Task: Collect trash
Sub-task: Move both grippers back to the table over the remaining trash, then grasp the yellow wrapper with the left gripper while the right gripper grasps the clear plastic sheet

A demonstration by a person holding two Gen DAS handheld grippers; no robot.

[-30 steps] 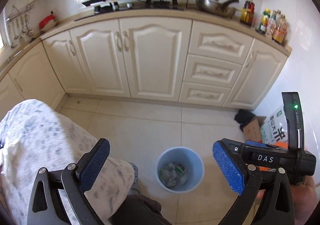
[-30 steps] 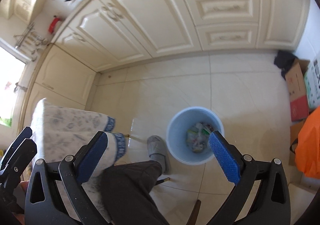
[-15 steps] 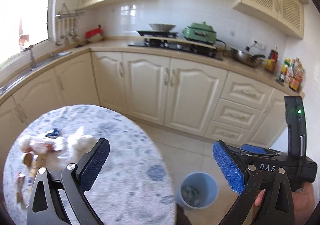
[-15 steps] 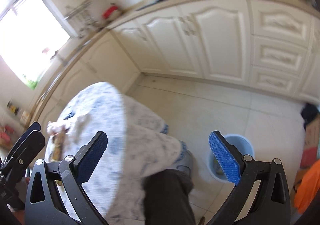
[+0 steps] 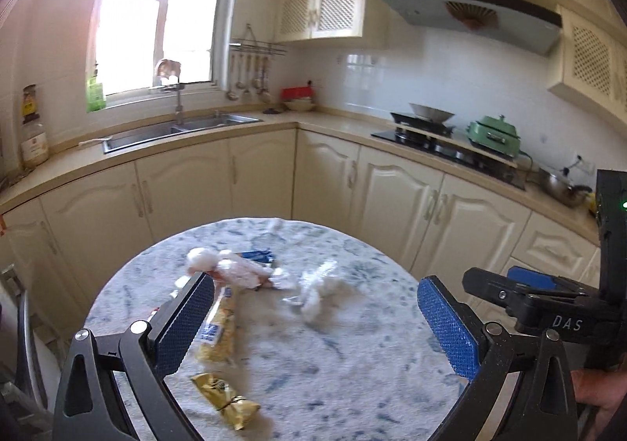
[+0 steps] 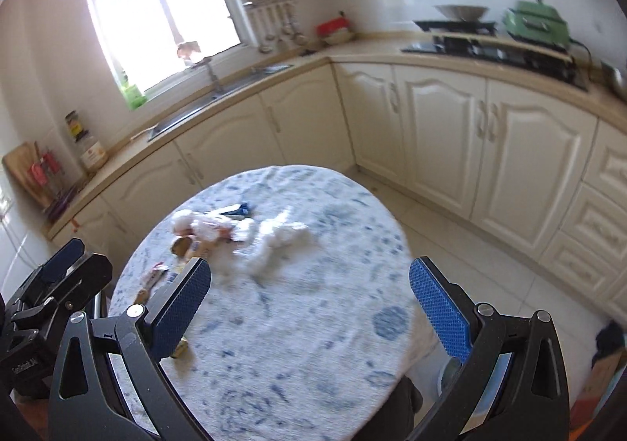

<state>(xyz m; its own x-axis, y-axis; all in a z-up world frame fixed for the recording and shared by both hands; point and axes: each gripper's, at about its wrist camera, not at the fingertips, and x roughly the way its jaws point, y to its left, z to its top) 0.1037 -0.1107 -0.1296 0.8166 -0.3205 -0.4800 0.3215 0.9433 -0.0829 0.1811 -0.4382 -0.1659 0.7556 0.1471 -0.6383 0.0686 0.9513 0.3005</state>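
Both grippers, left [image 5: 315, 319] and right [image 6: 309, 302], gape wide with nothing between their blue pads, held above the round table [image 5: 352, 370] with its blue-flecked cloth. Trash lies scattered there: crumpled white tissue [image 5: 313, 290] near centre, a pale wrapper bundle [image 5: 231, 270] at ten o'clock, and a gold snack packet [image 5: 225, 400] at seven.

My left tool [image 5: 315, 319] hides part of the yellow wrapper [image 5: 219, 327]. Motion blur smears the white tissue [image 6: 280, 241] and pale bundle [image 6: 200, 225]; I cannot tell what the bundle holds.
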